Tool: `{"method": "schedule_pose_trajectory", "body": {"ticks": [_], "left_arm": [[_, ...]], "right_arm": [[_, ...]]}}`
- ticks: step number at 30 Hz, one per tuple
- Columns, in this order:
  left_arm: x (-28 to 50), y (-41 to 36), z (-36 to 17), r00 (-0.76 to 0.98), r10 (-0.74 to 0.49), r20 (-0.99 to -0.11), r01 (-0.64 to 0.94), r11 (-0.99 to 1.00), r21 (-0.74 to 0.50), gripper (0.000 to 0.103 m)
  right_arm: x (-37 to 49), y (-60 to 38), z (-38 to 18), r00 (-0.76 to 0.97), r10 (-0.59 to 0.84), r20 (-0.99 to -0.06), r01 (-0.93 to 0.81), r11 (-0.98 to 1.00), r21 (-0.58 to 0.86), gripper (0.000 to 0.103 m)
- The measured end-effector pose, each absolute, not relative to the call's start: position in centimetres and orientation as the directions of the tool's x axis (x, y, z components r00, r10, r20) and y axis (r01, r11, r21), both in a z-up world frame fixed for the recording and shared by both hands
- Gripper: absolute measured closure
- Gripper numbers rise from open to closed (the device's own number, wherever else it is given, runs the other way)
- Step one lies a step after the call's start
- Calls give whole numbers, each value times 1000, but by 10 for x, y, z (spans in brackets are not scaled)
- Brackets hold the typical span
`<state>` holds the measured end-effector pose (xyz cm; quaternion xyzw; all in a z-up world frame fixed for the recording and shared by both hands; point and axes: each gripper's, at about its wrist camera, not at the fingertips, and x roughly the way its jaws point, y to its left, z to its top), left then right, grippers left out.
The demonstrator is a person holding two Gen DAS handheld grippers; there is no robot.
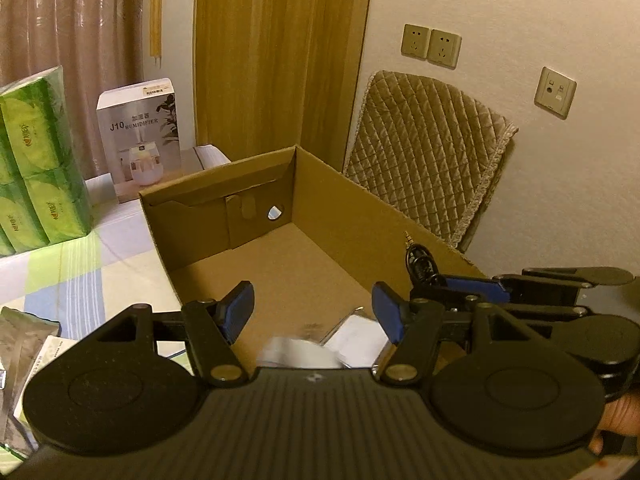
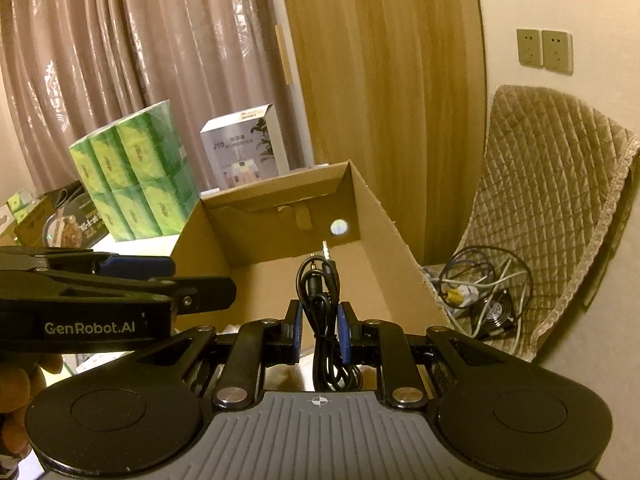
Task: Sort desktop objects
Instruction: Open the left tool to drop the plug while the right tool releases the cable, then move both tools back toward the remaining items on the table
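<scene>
Right gripper (image 2: 320, 330) clamps a coiled audio cable (image 2: 320, 280) over the cardboard box (image 2: 384, 216); left gripper (image 1: 312, 308) gapes, seemingly empty.

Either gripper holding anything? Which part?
Right gripper grips the coiled black audio cable around the bundle's middle, plugs pointing up. Left gripper is open, empty.

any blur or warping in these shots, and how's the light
Left wrist view: warm dim yellowish light, the white papers inside the brown cardboard box smeared by blur, the wooden door bowed by the fisheye. Right wrist view: the same tint, the coiled black audio cable sharp.
</scene>
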<state>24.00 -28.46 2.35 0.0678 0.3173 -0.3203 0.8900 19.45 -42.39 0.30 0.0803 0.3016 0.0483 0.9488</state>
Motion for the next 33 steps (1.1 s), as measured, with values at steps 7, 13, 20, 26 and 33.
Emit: {"method": "schedule_pose_trajectory", "body": {"ticks": [7,13,20,26,33], "left_arm": [[239,-273,26,607,-516,-604,599,797,-78,43],[237,-260,30,620,-509,-597,585,807,-81,43],[232,-240,29,638,-487,-597,567,821,-64,43],[227,-222,32,656,-471,-590,551,833,-52,43],[218,-200,37,673,-451,-586,538,842,-31,42]], "right_arm": [[194,-423,3,815,146,-561,-46,981,188,88],[194,-424,6,826,179,-535,-61,971,231,72],[193,-427,9,843,160,-514,-32,968,248,46],[193,-426,10,844,163,-511,-33,966,255,46],[188,-414,16,854,169,-493,-51,968,244,46]]}}
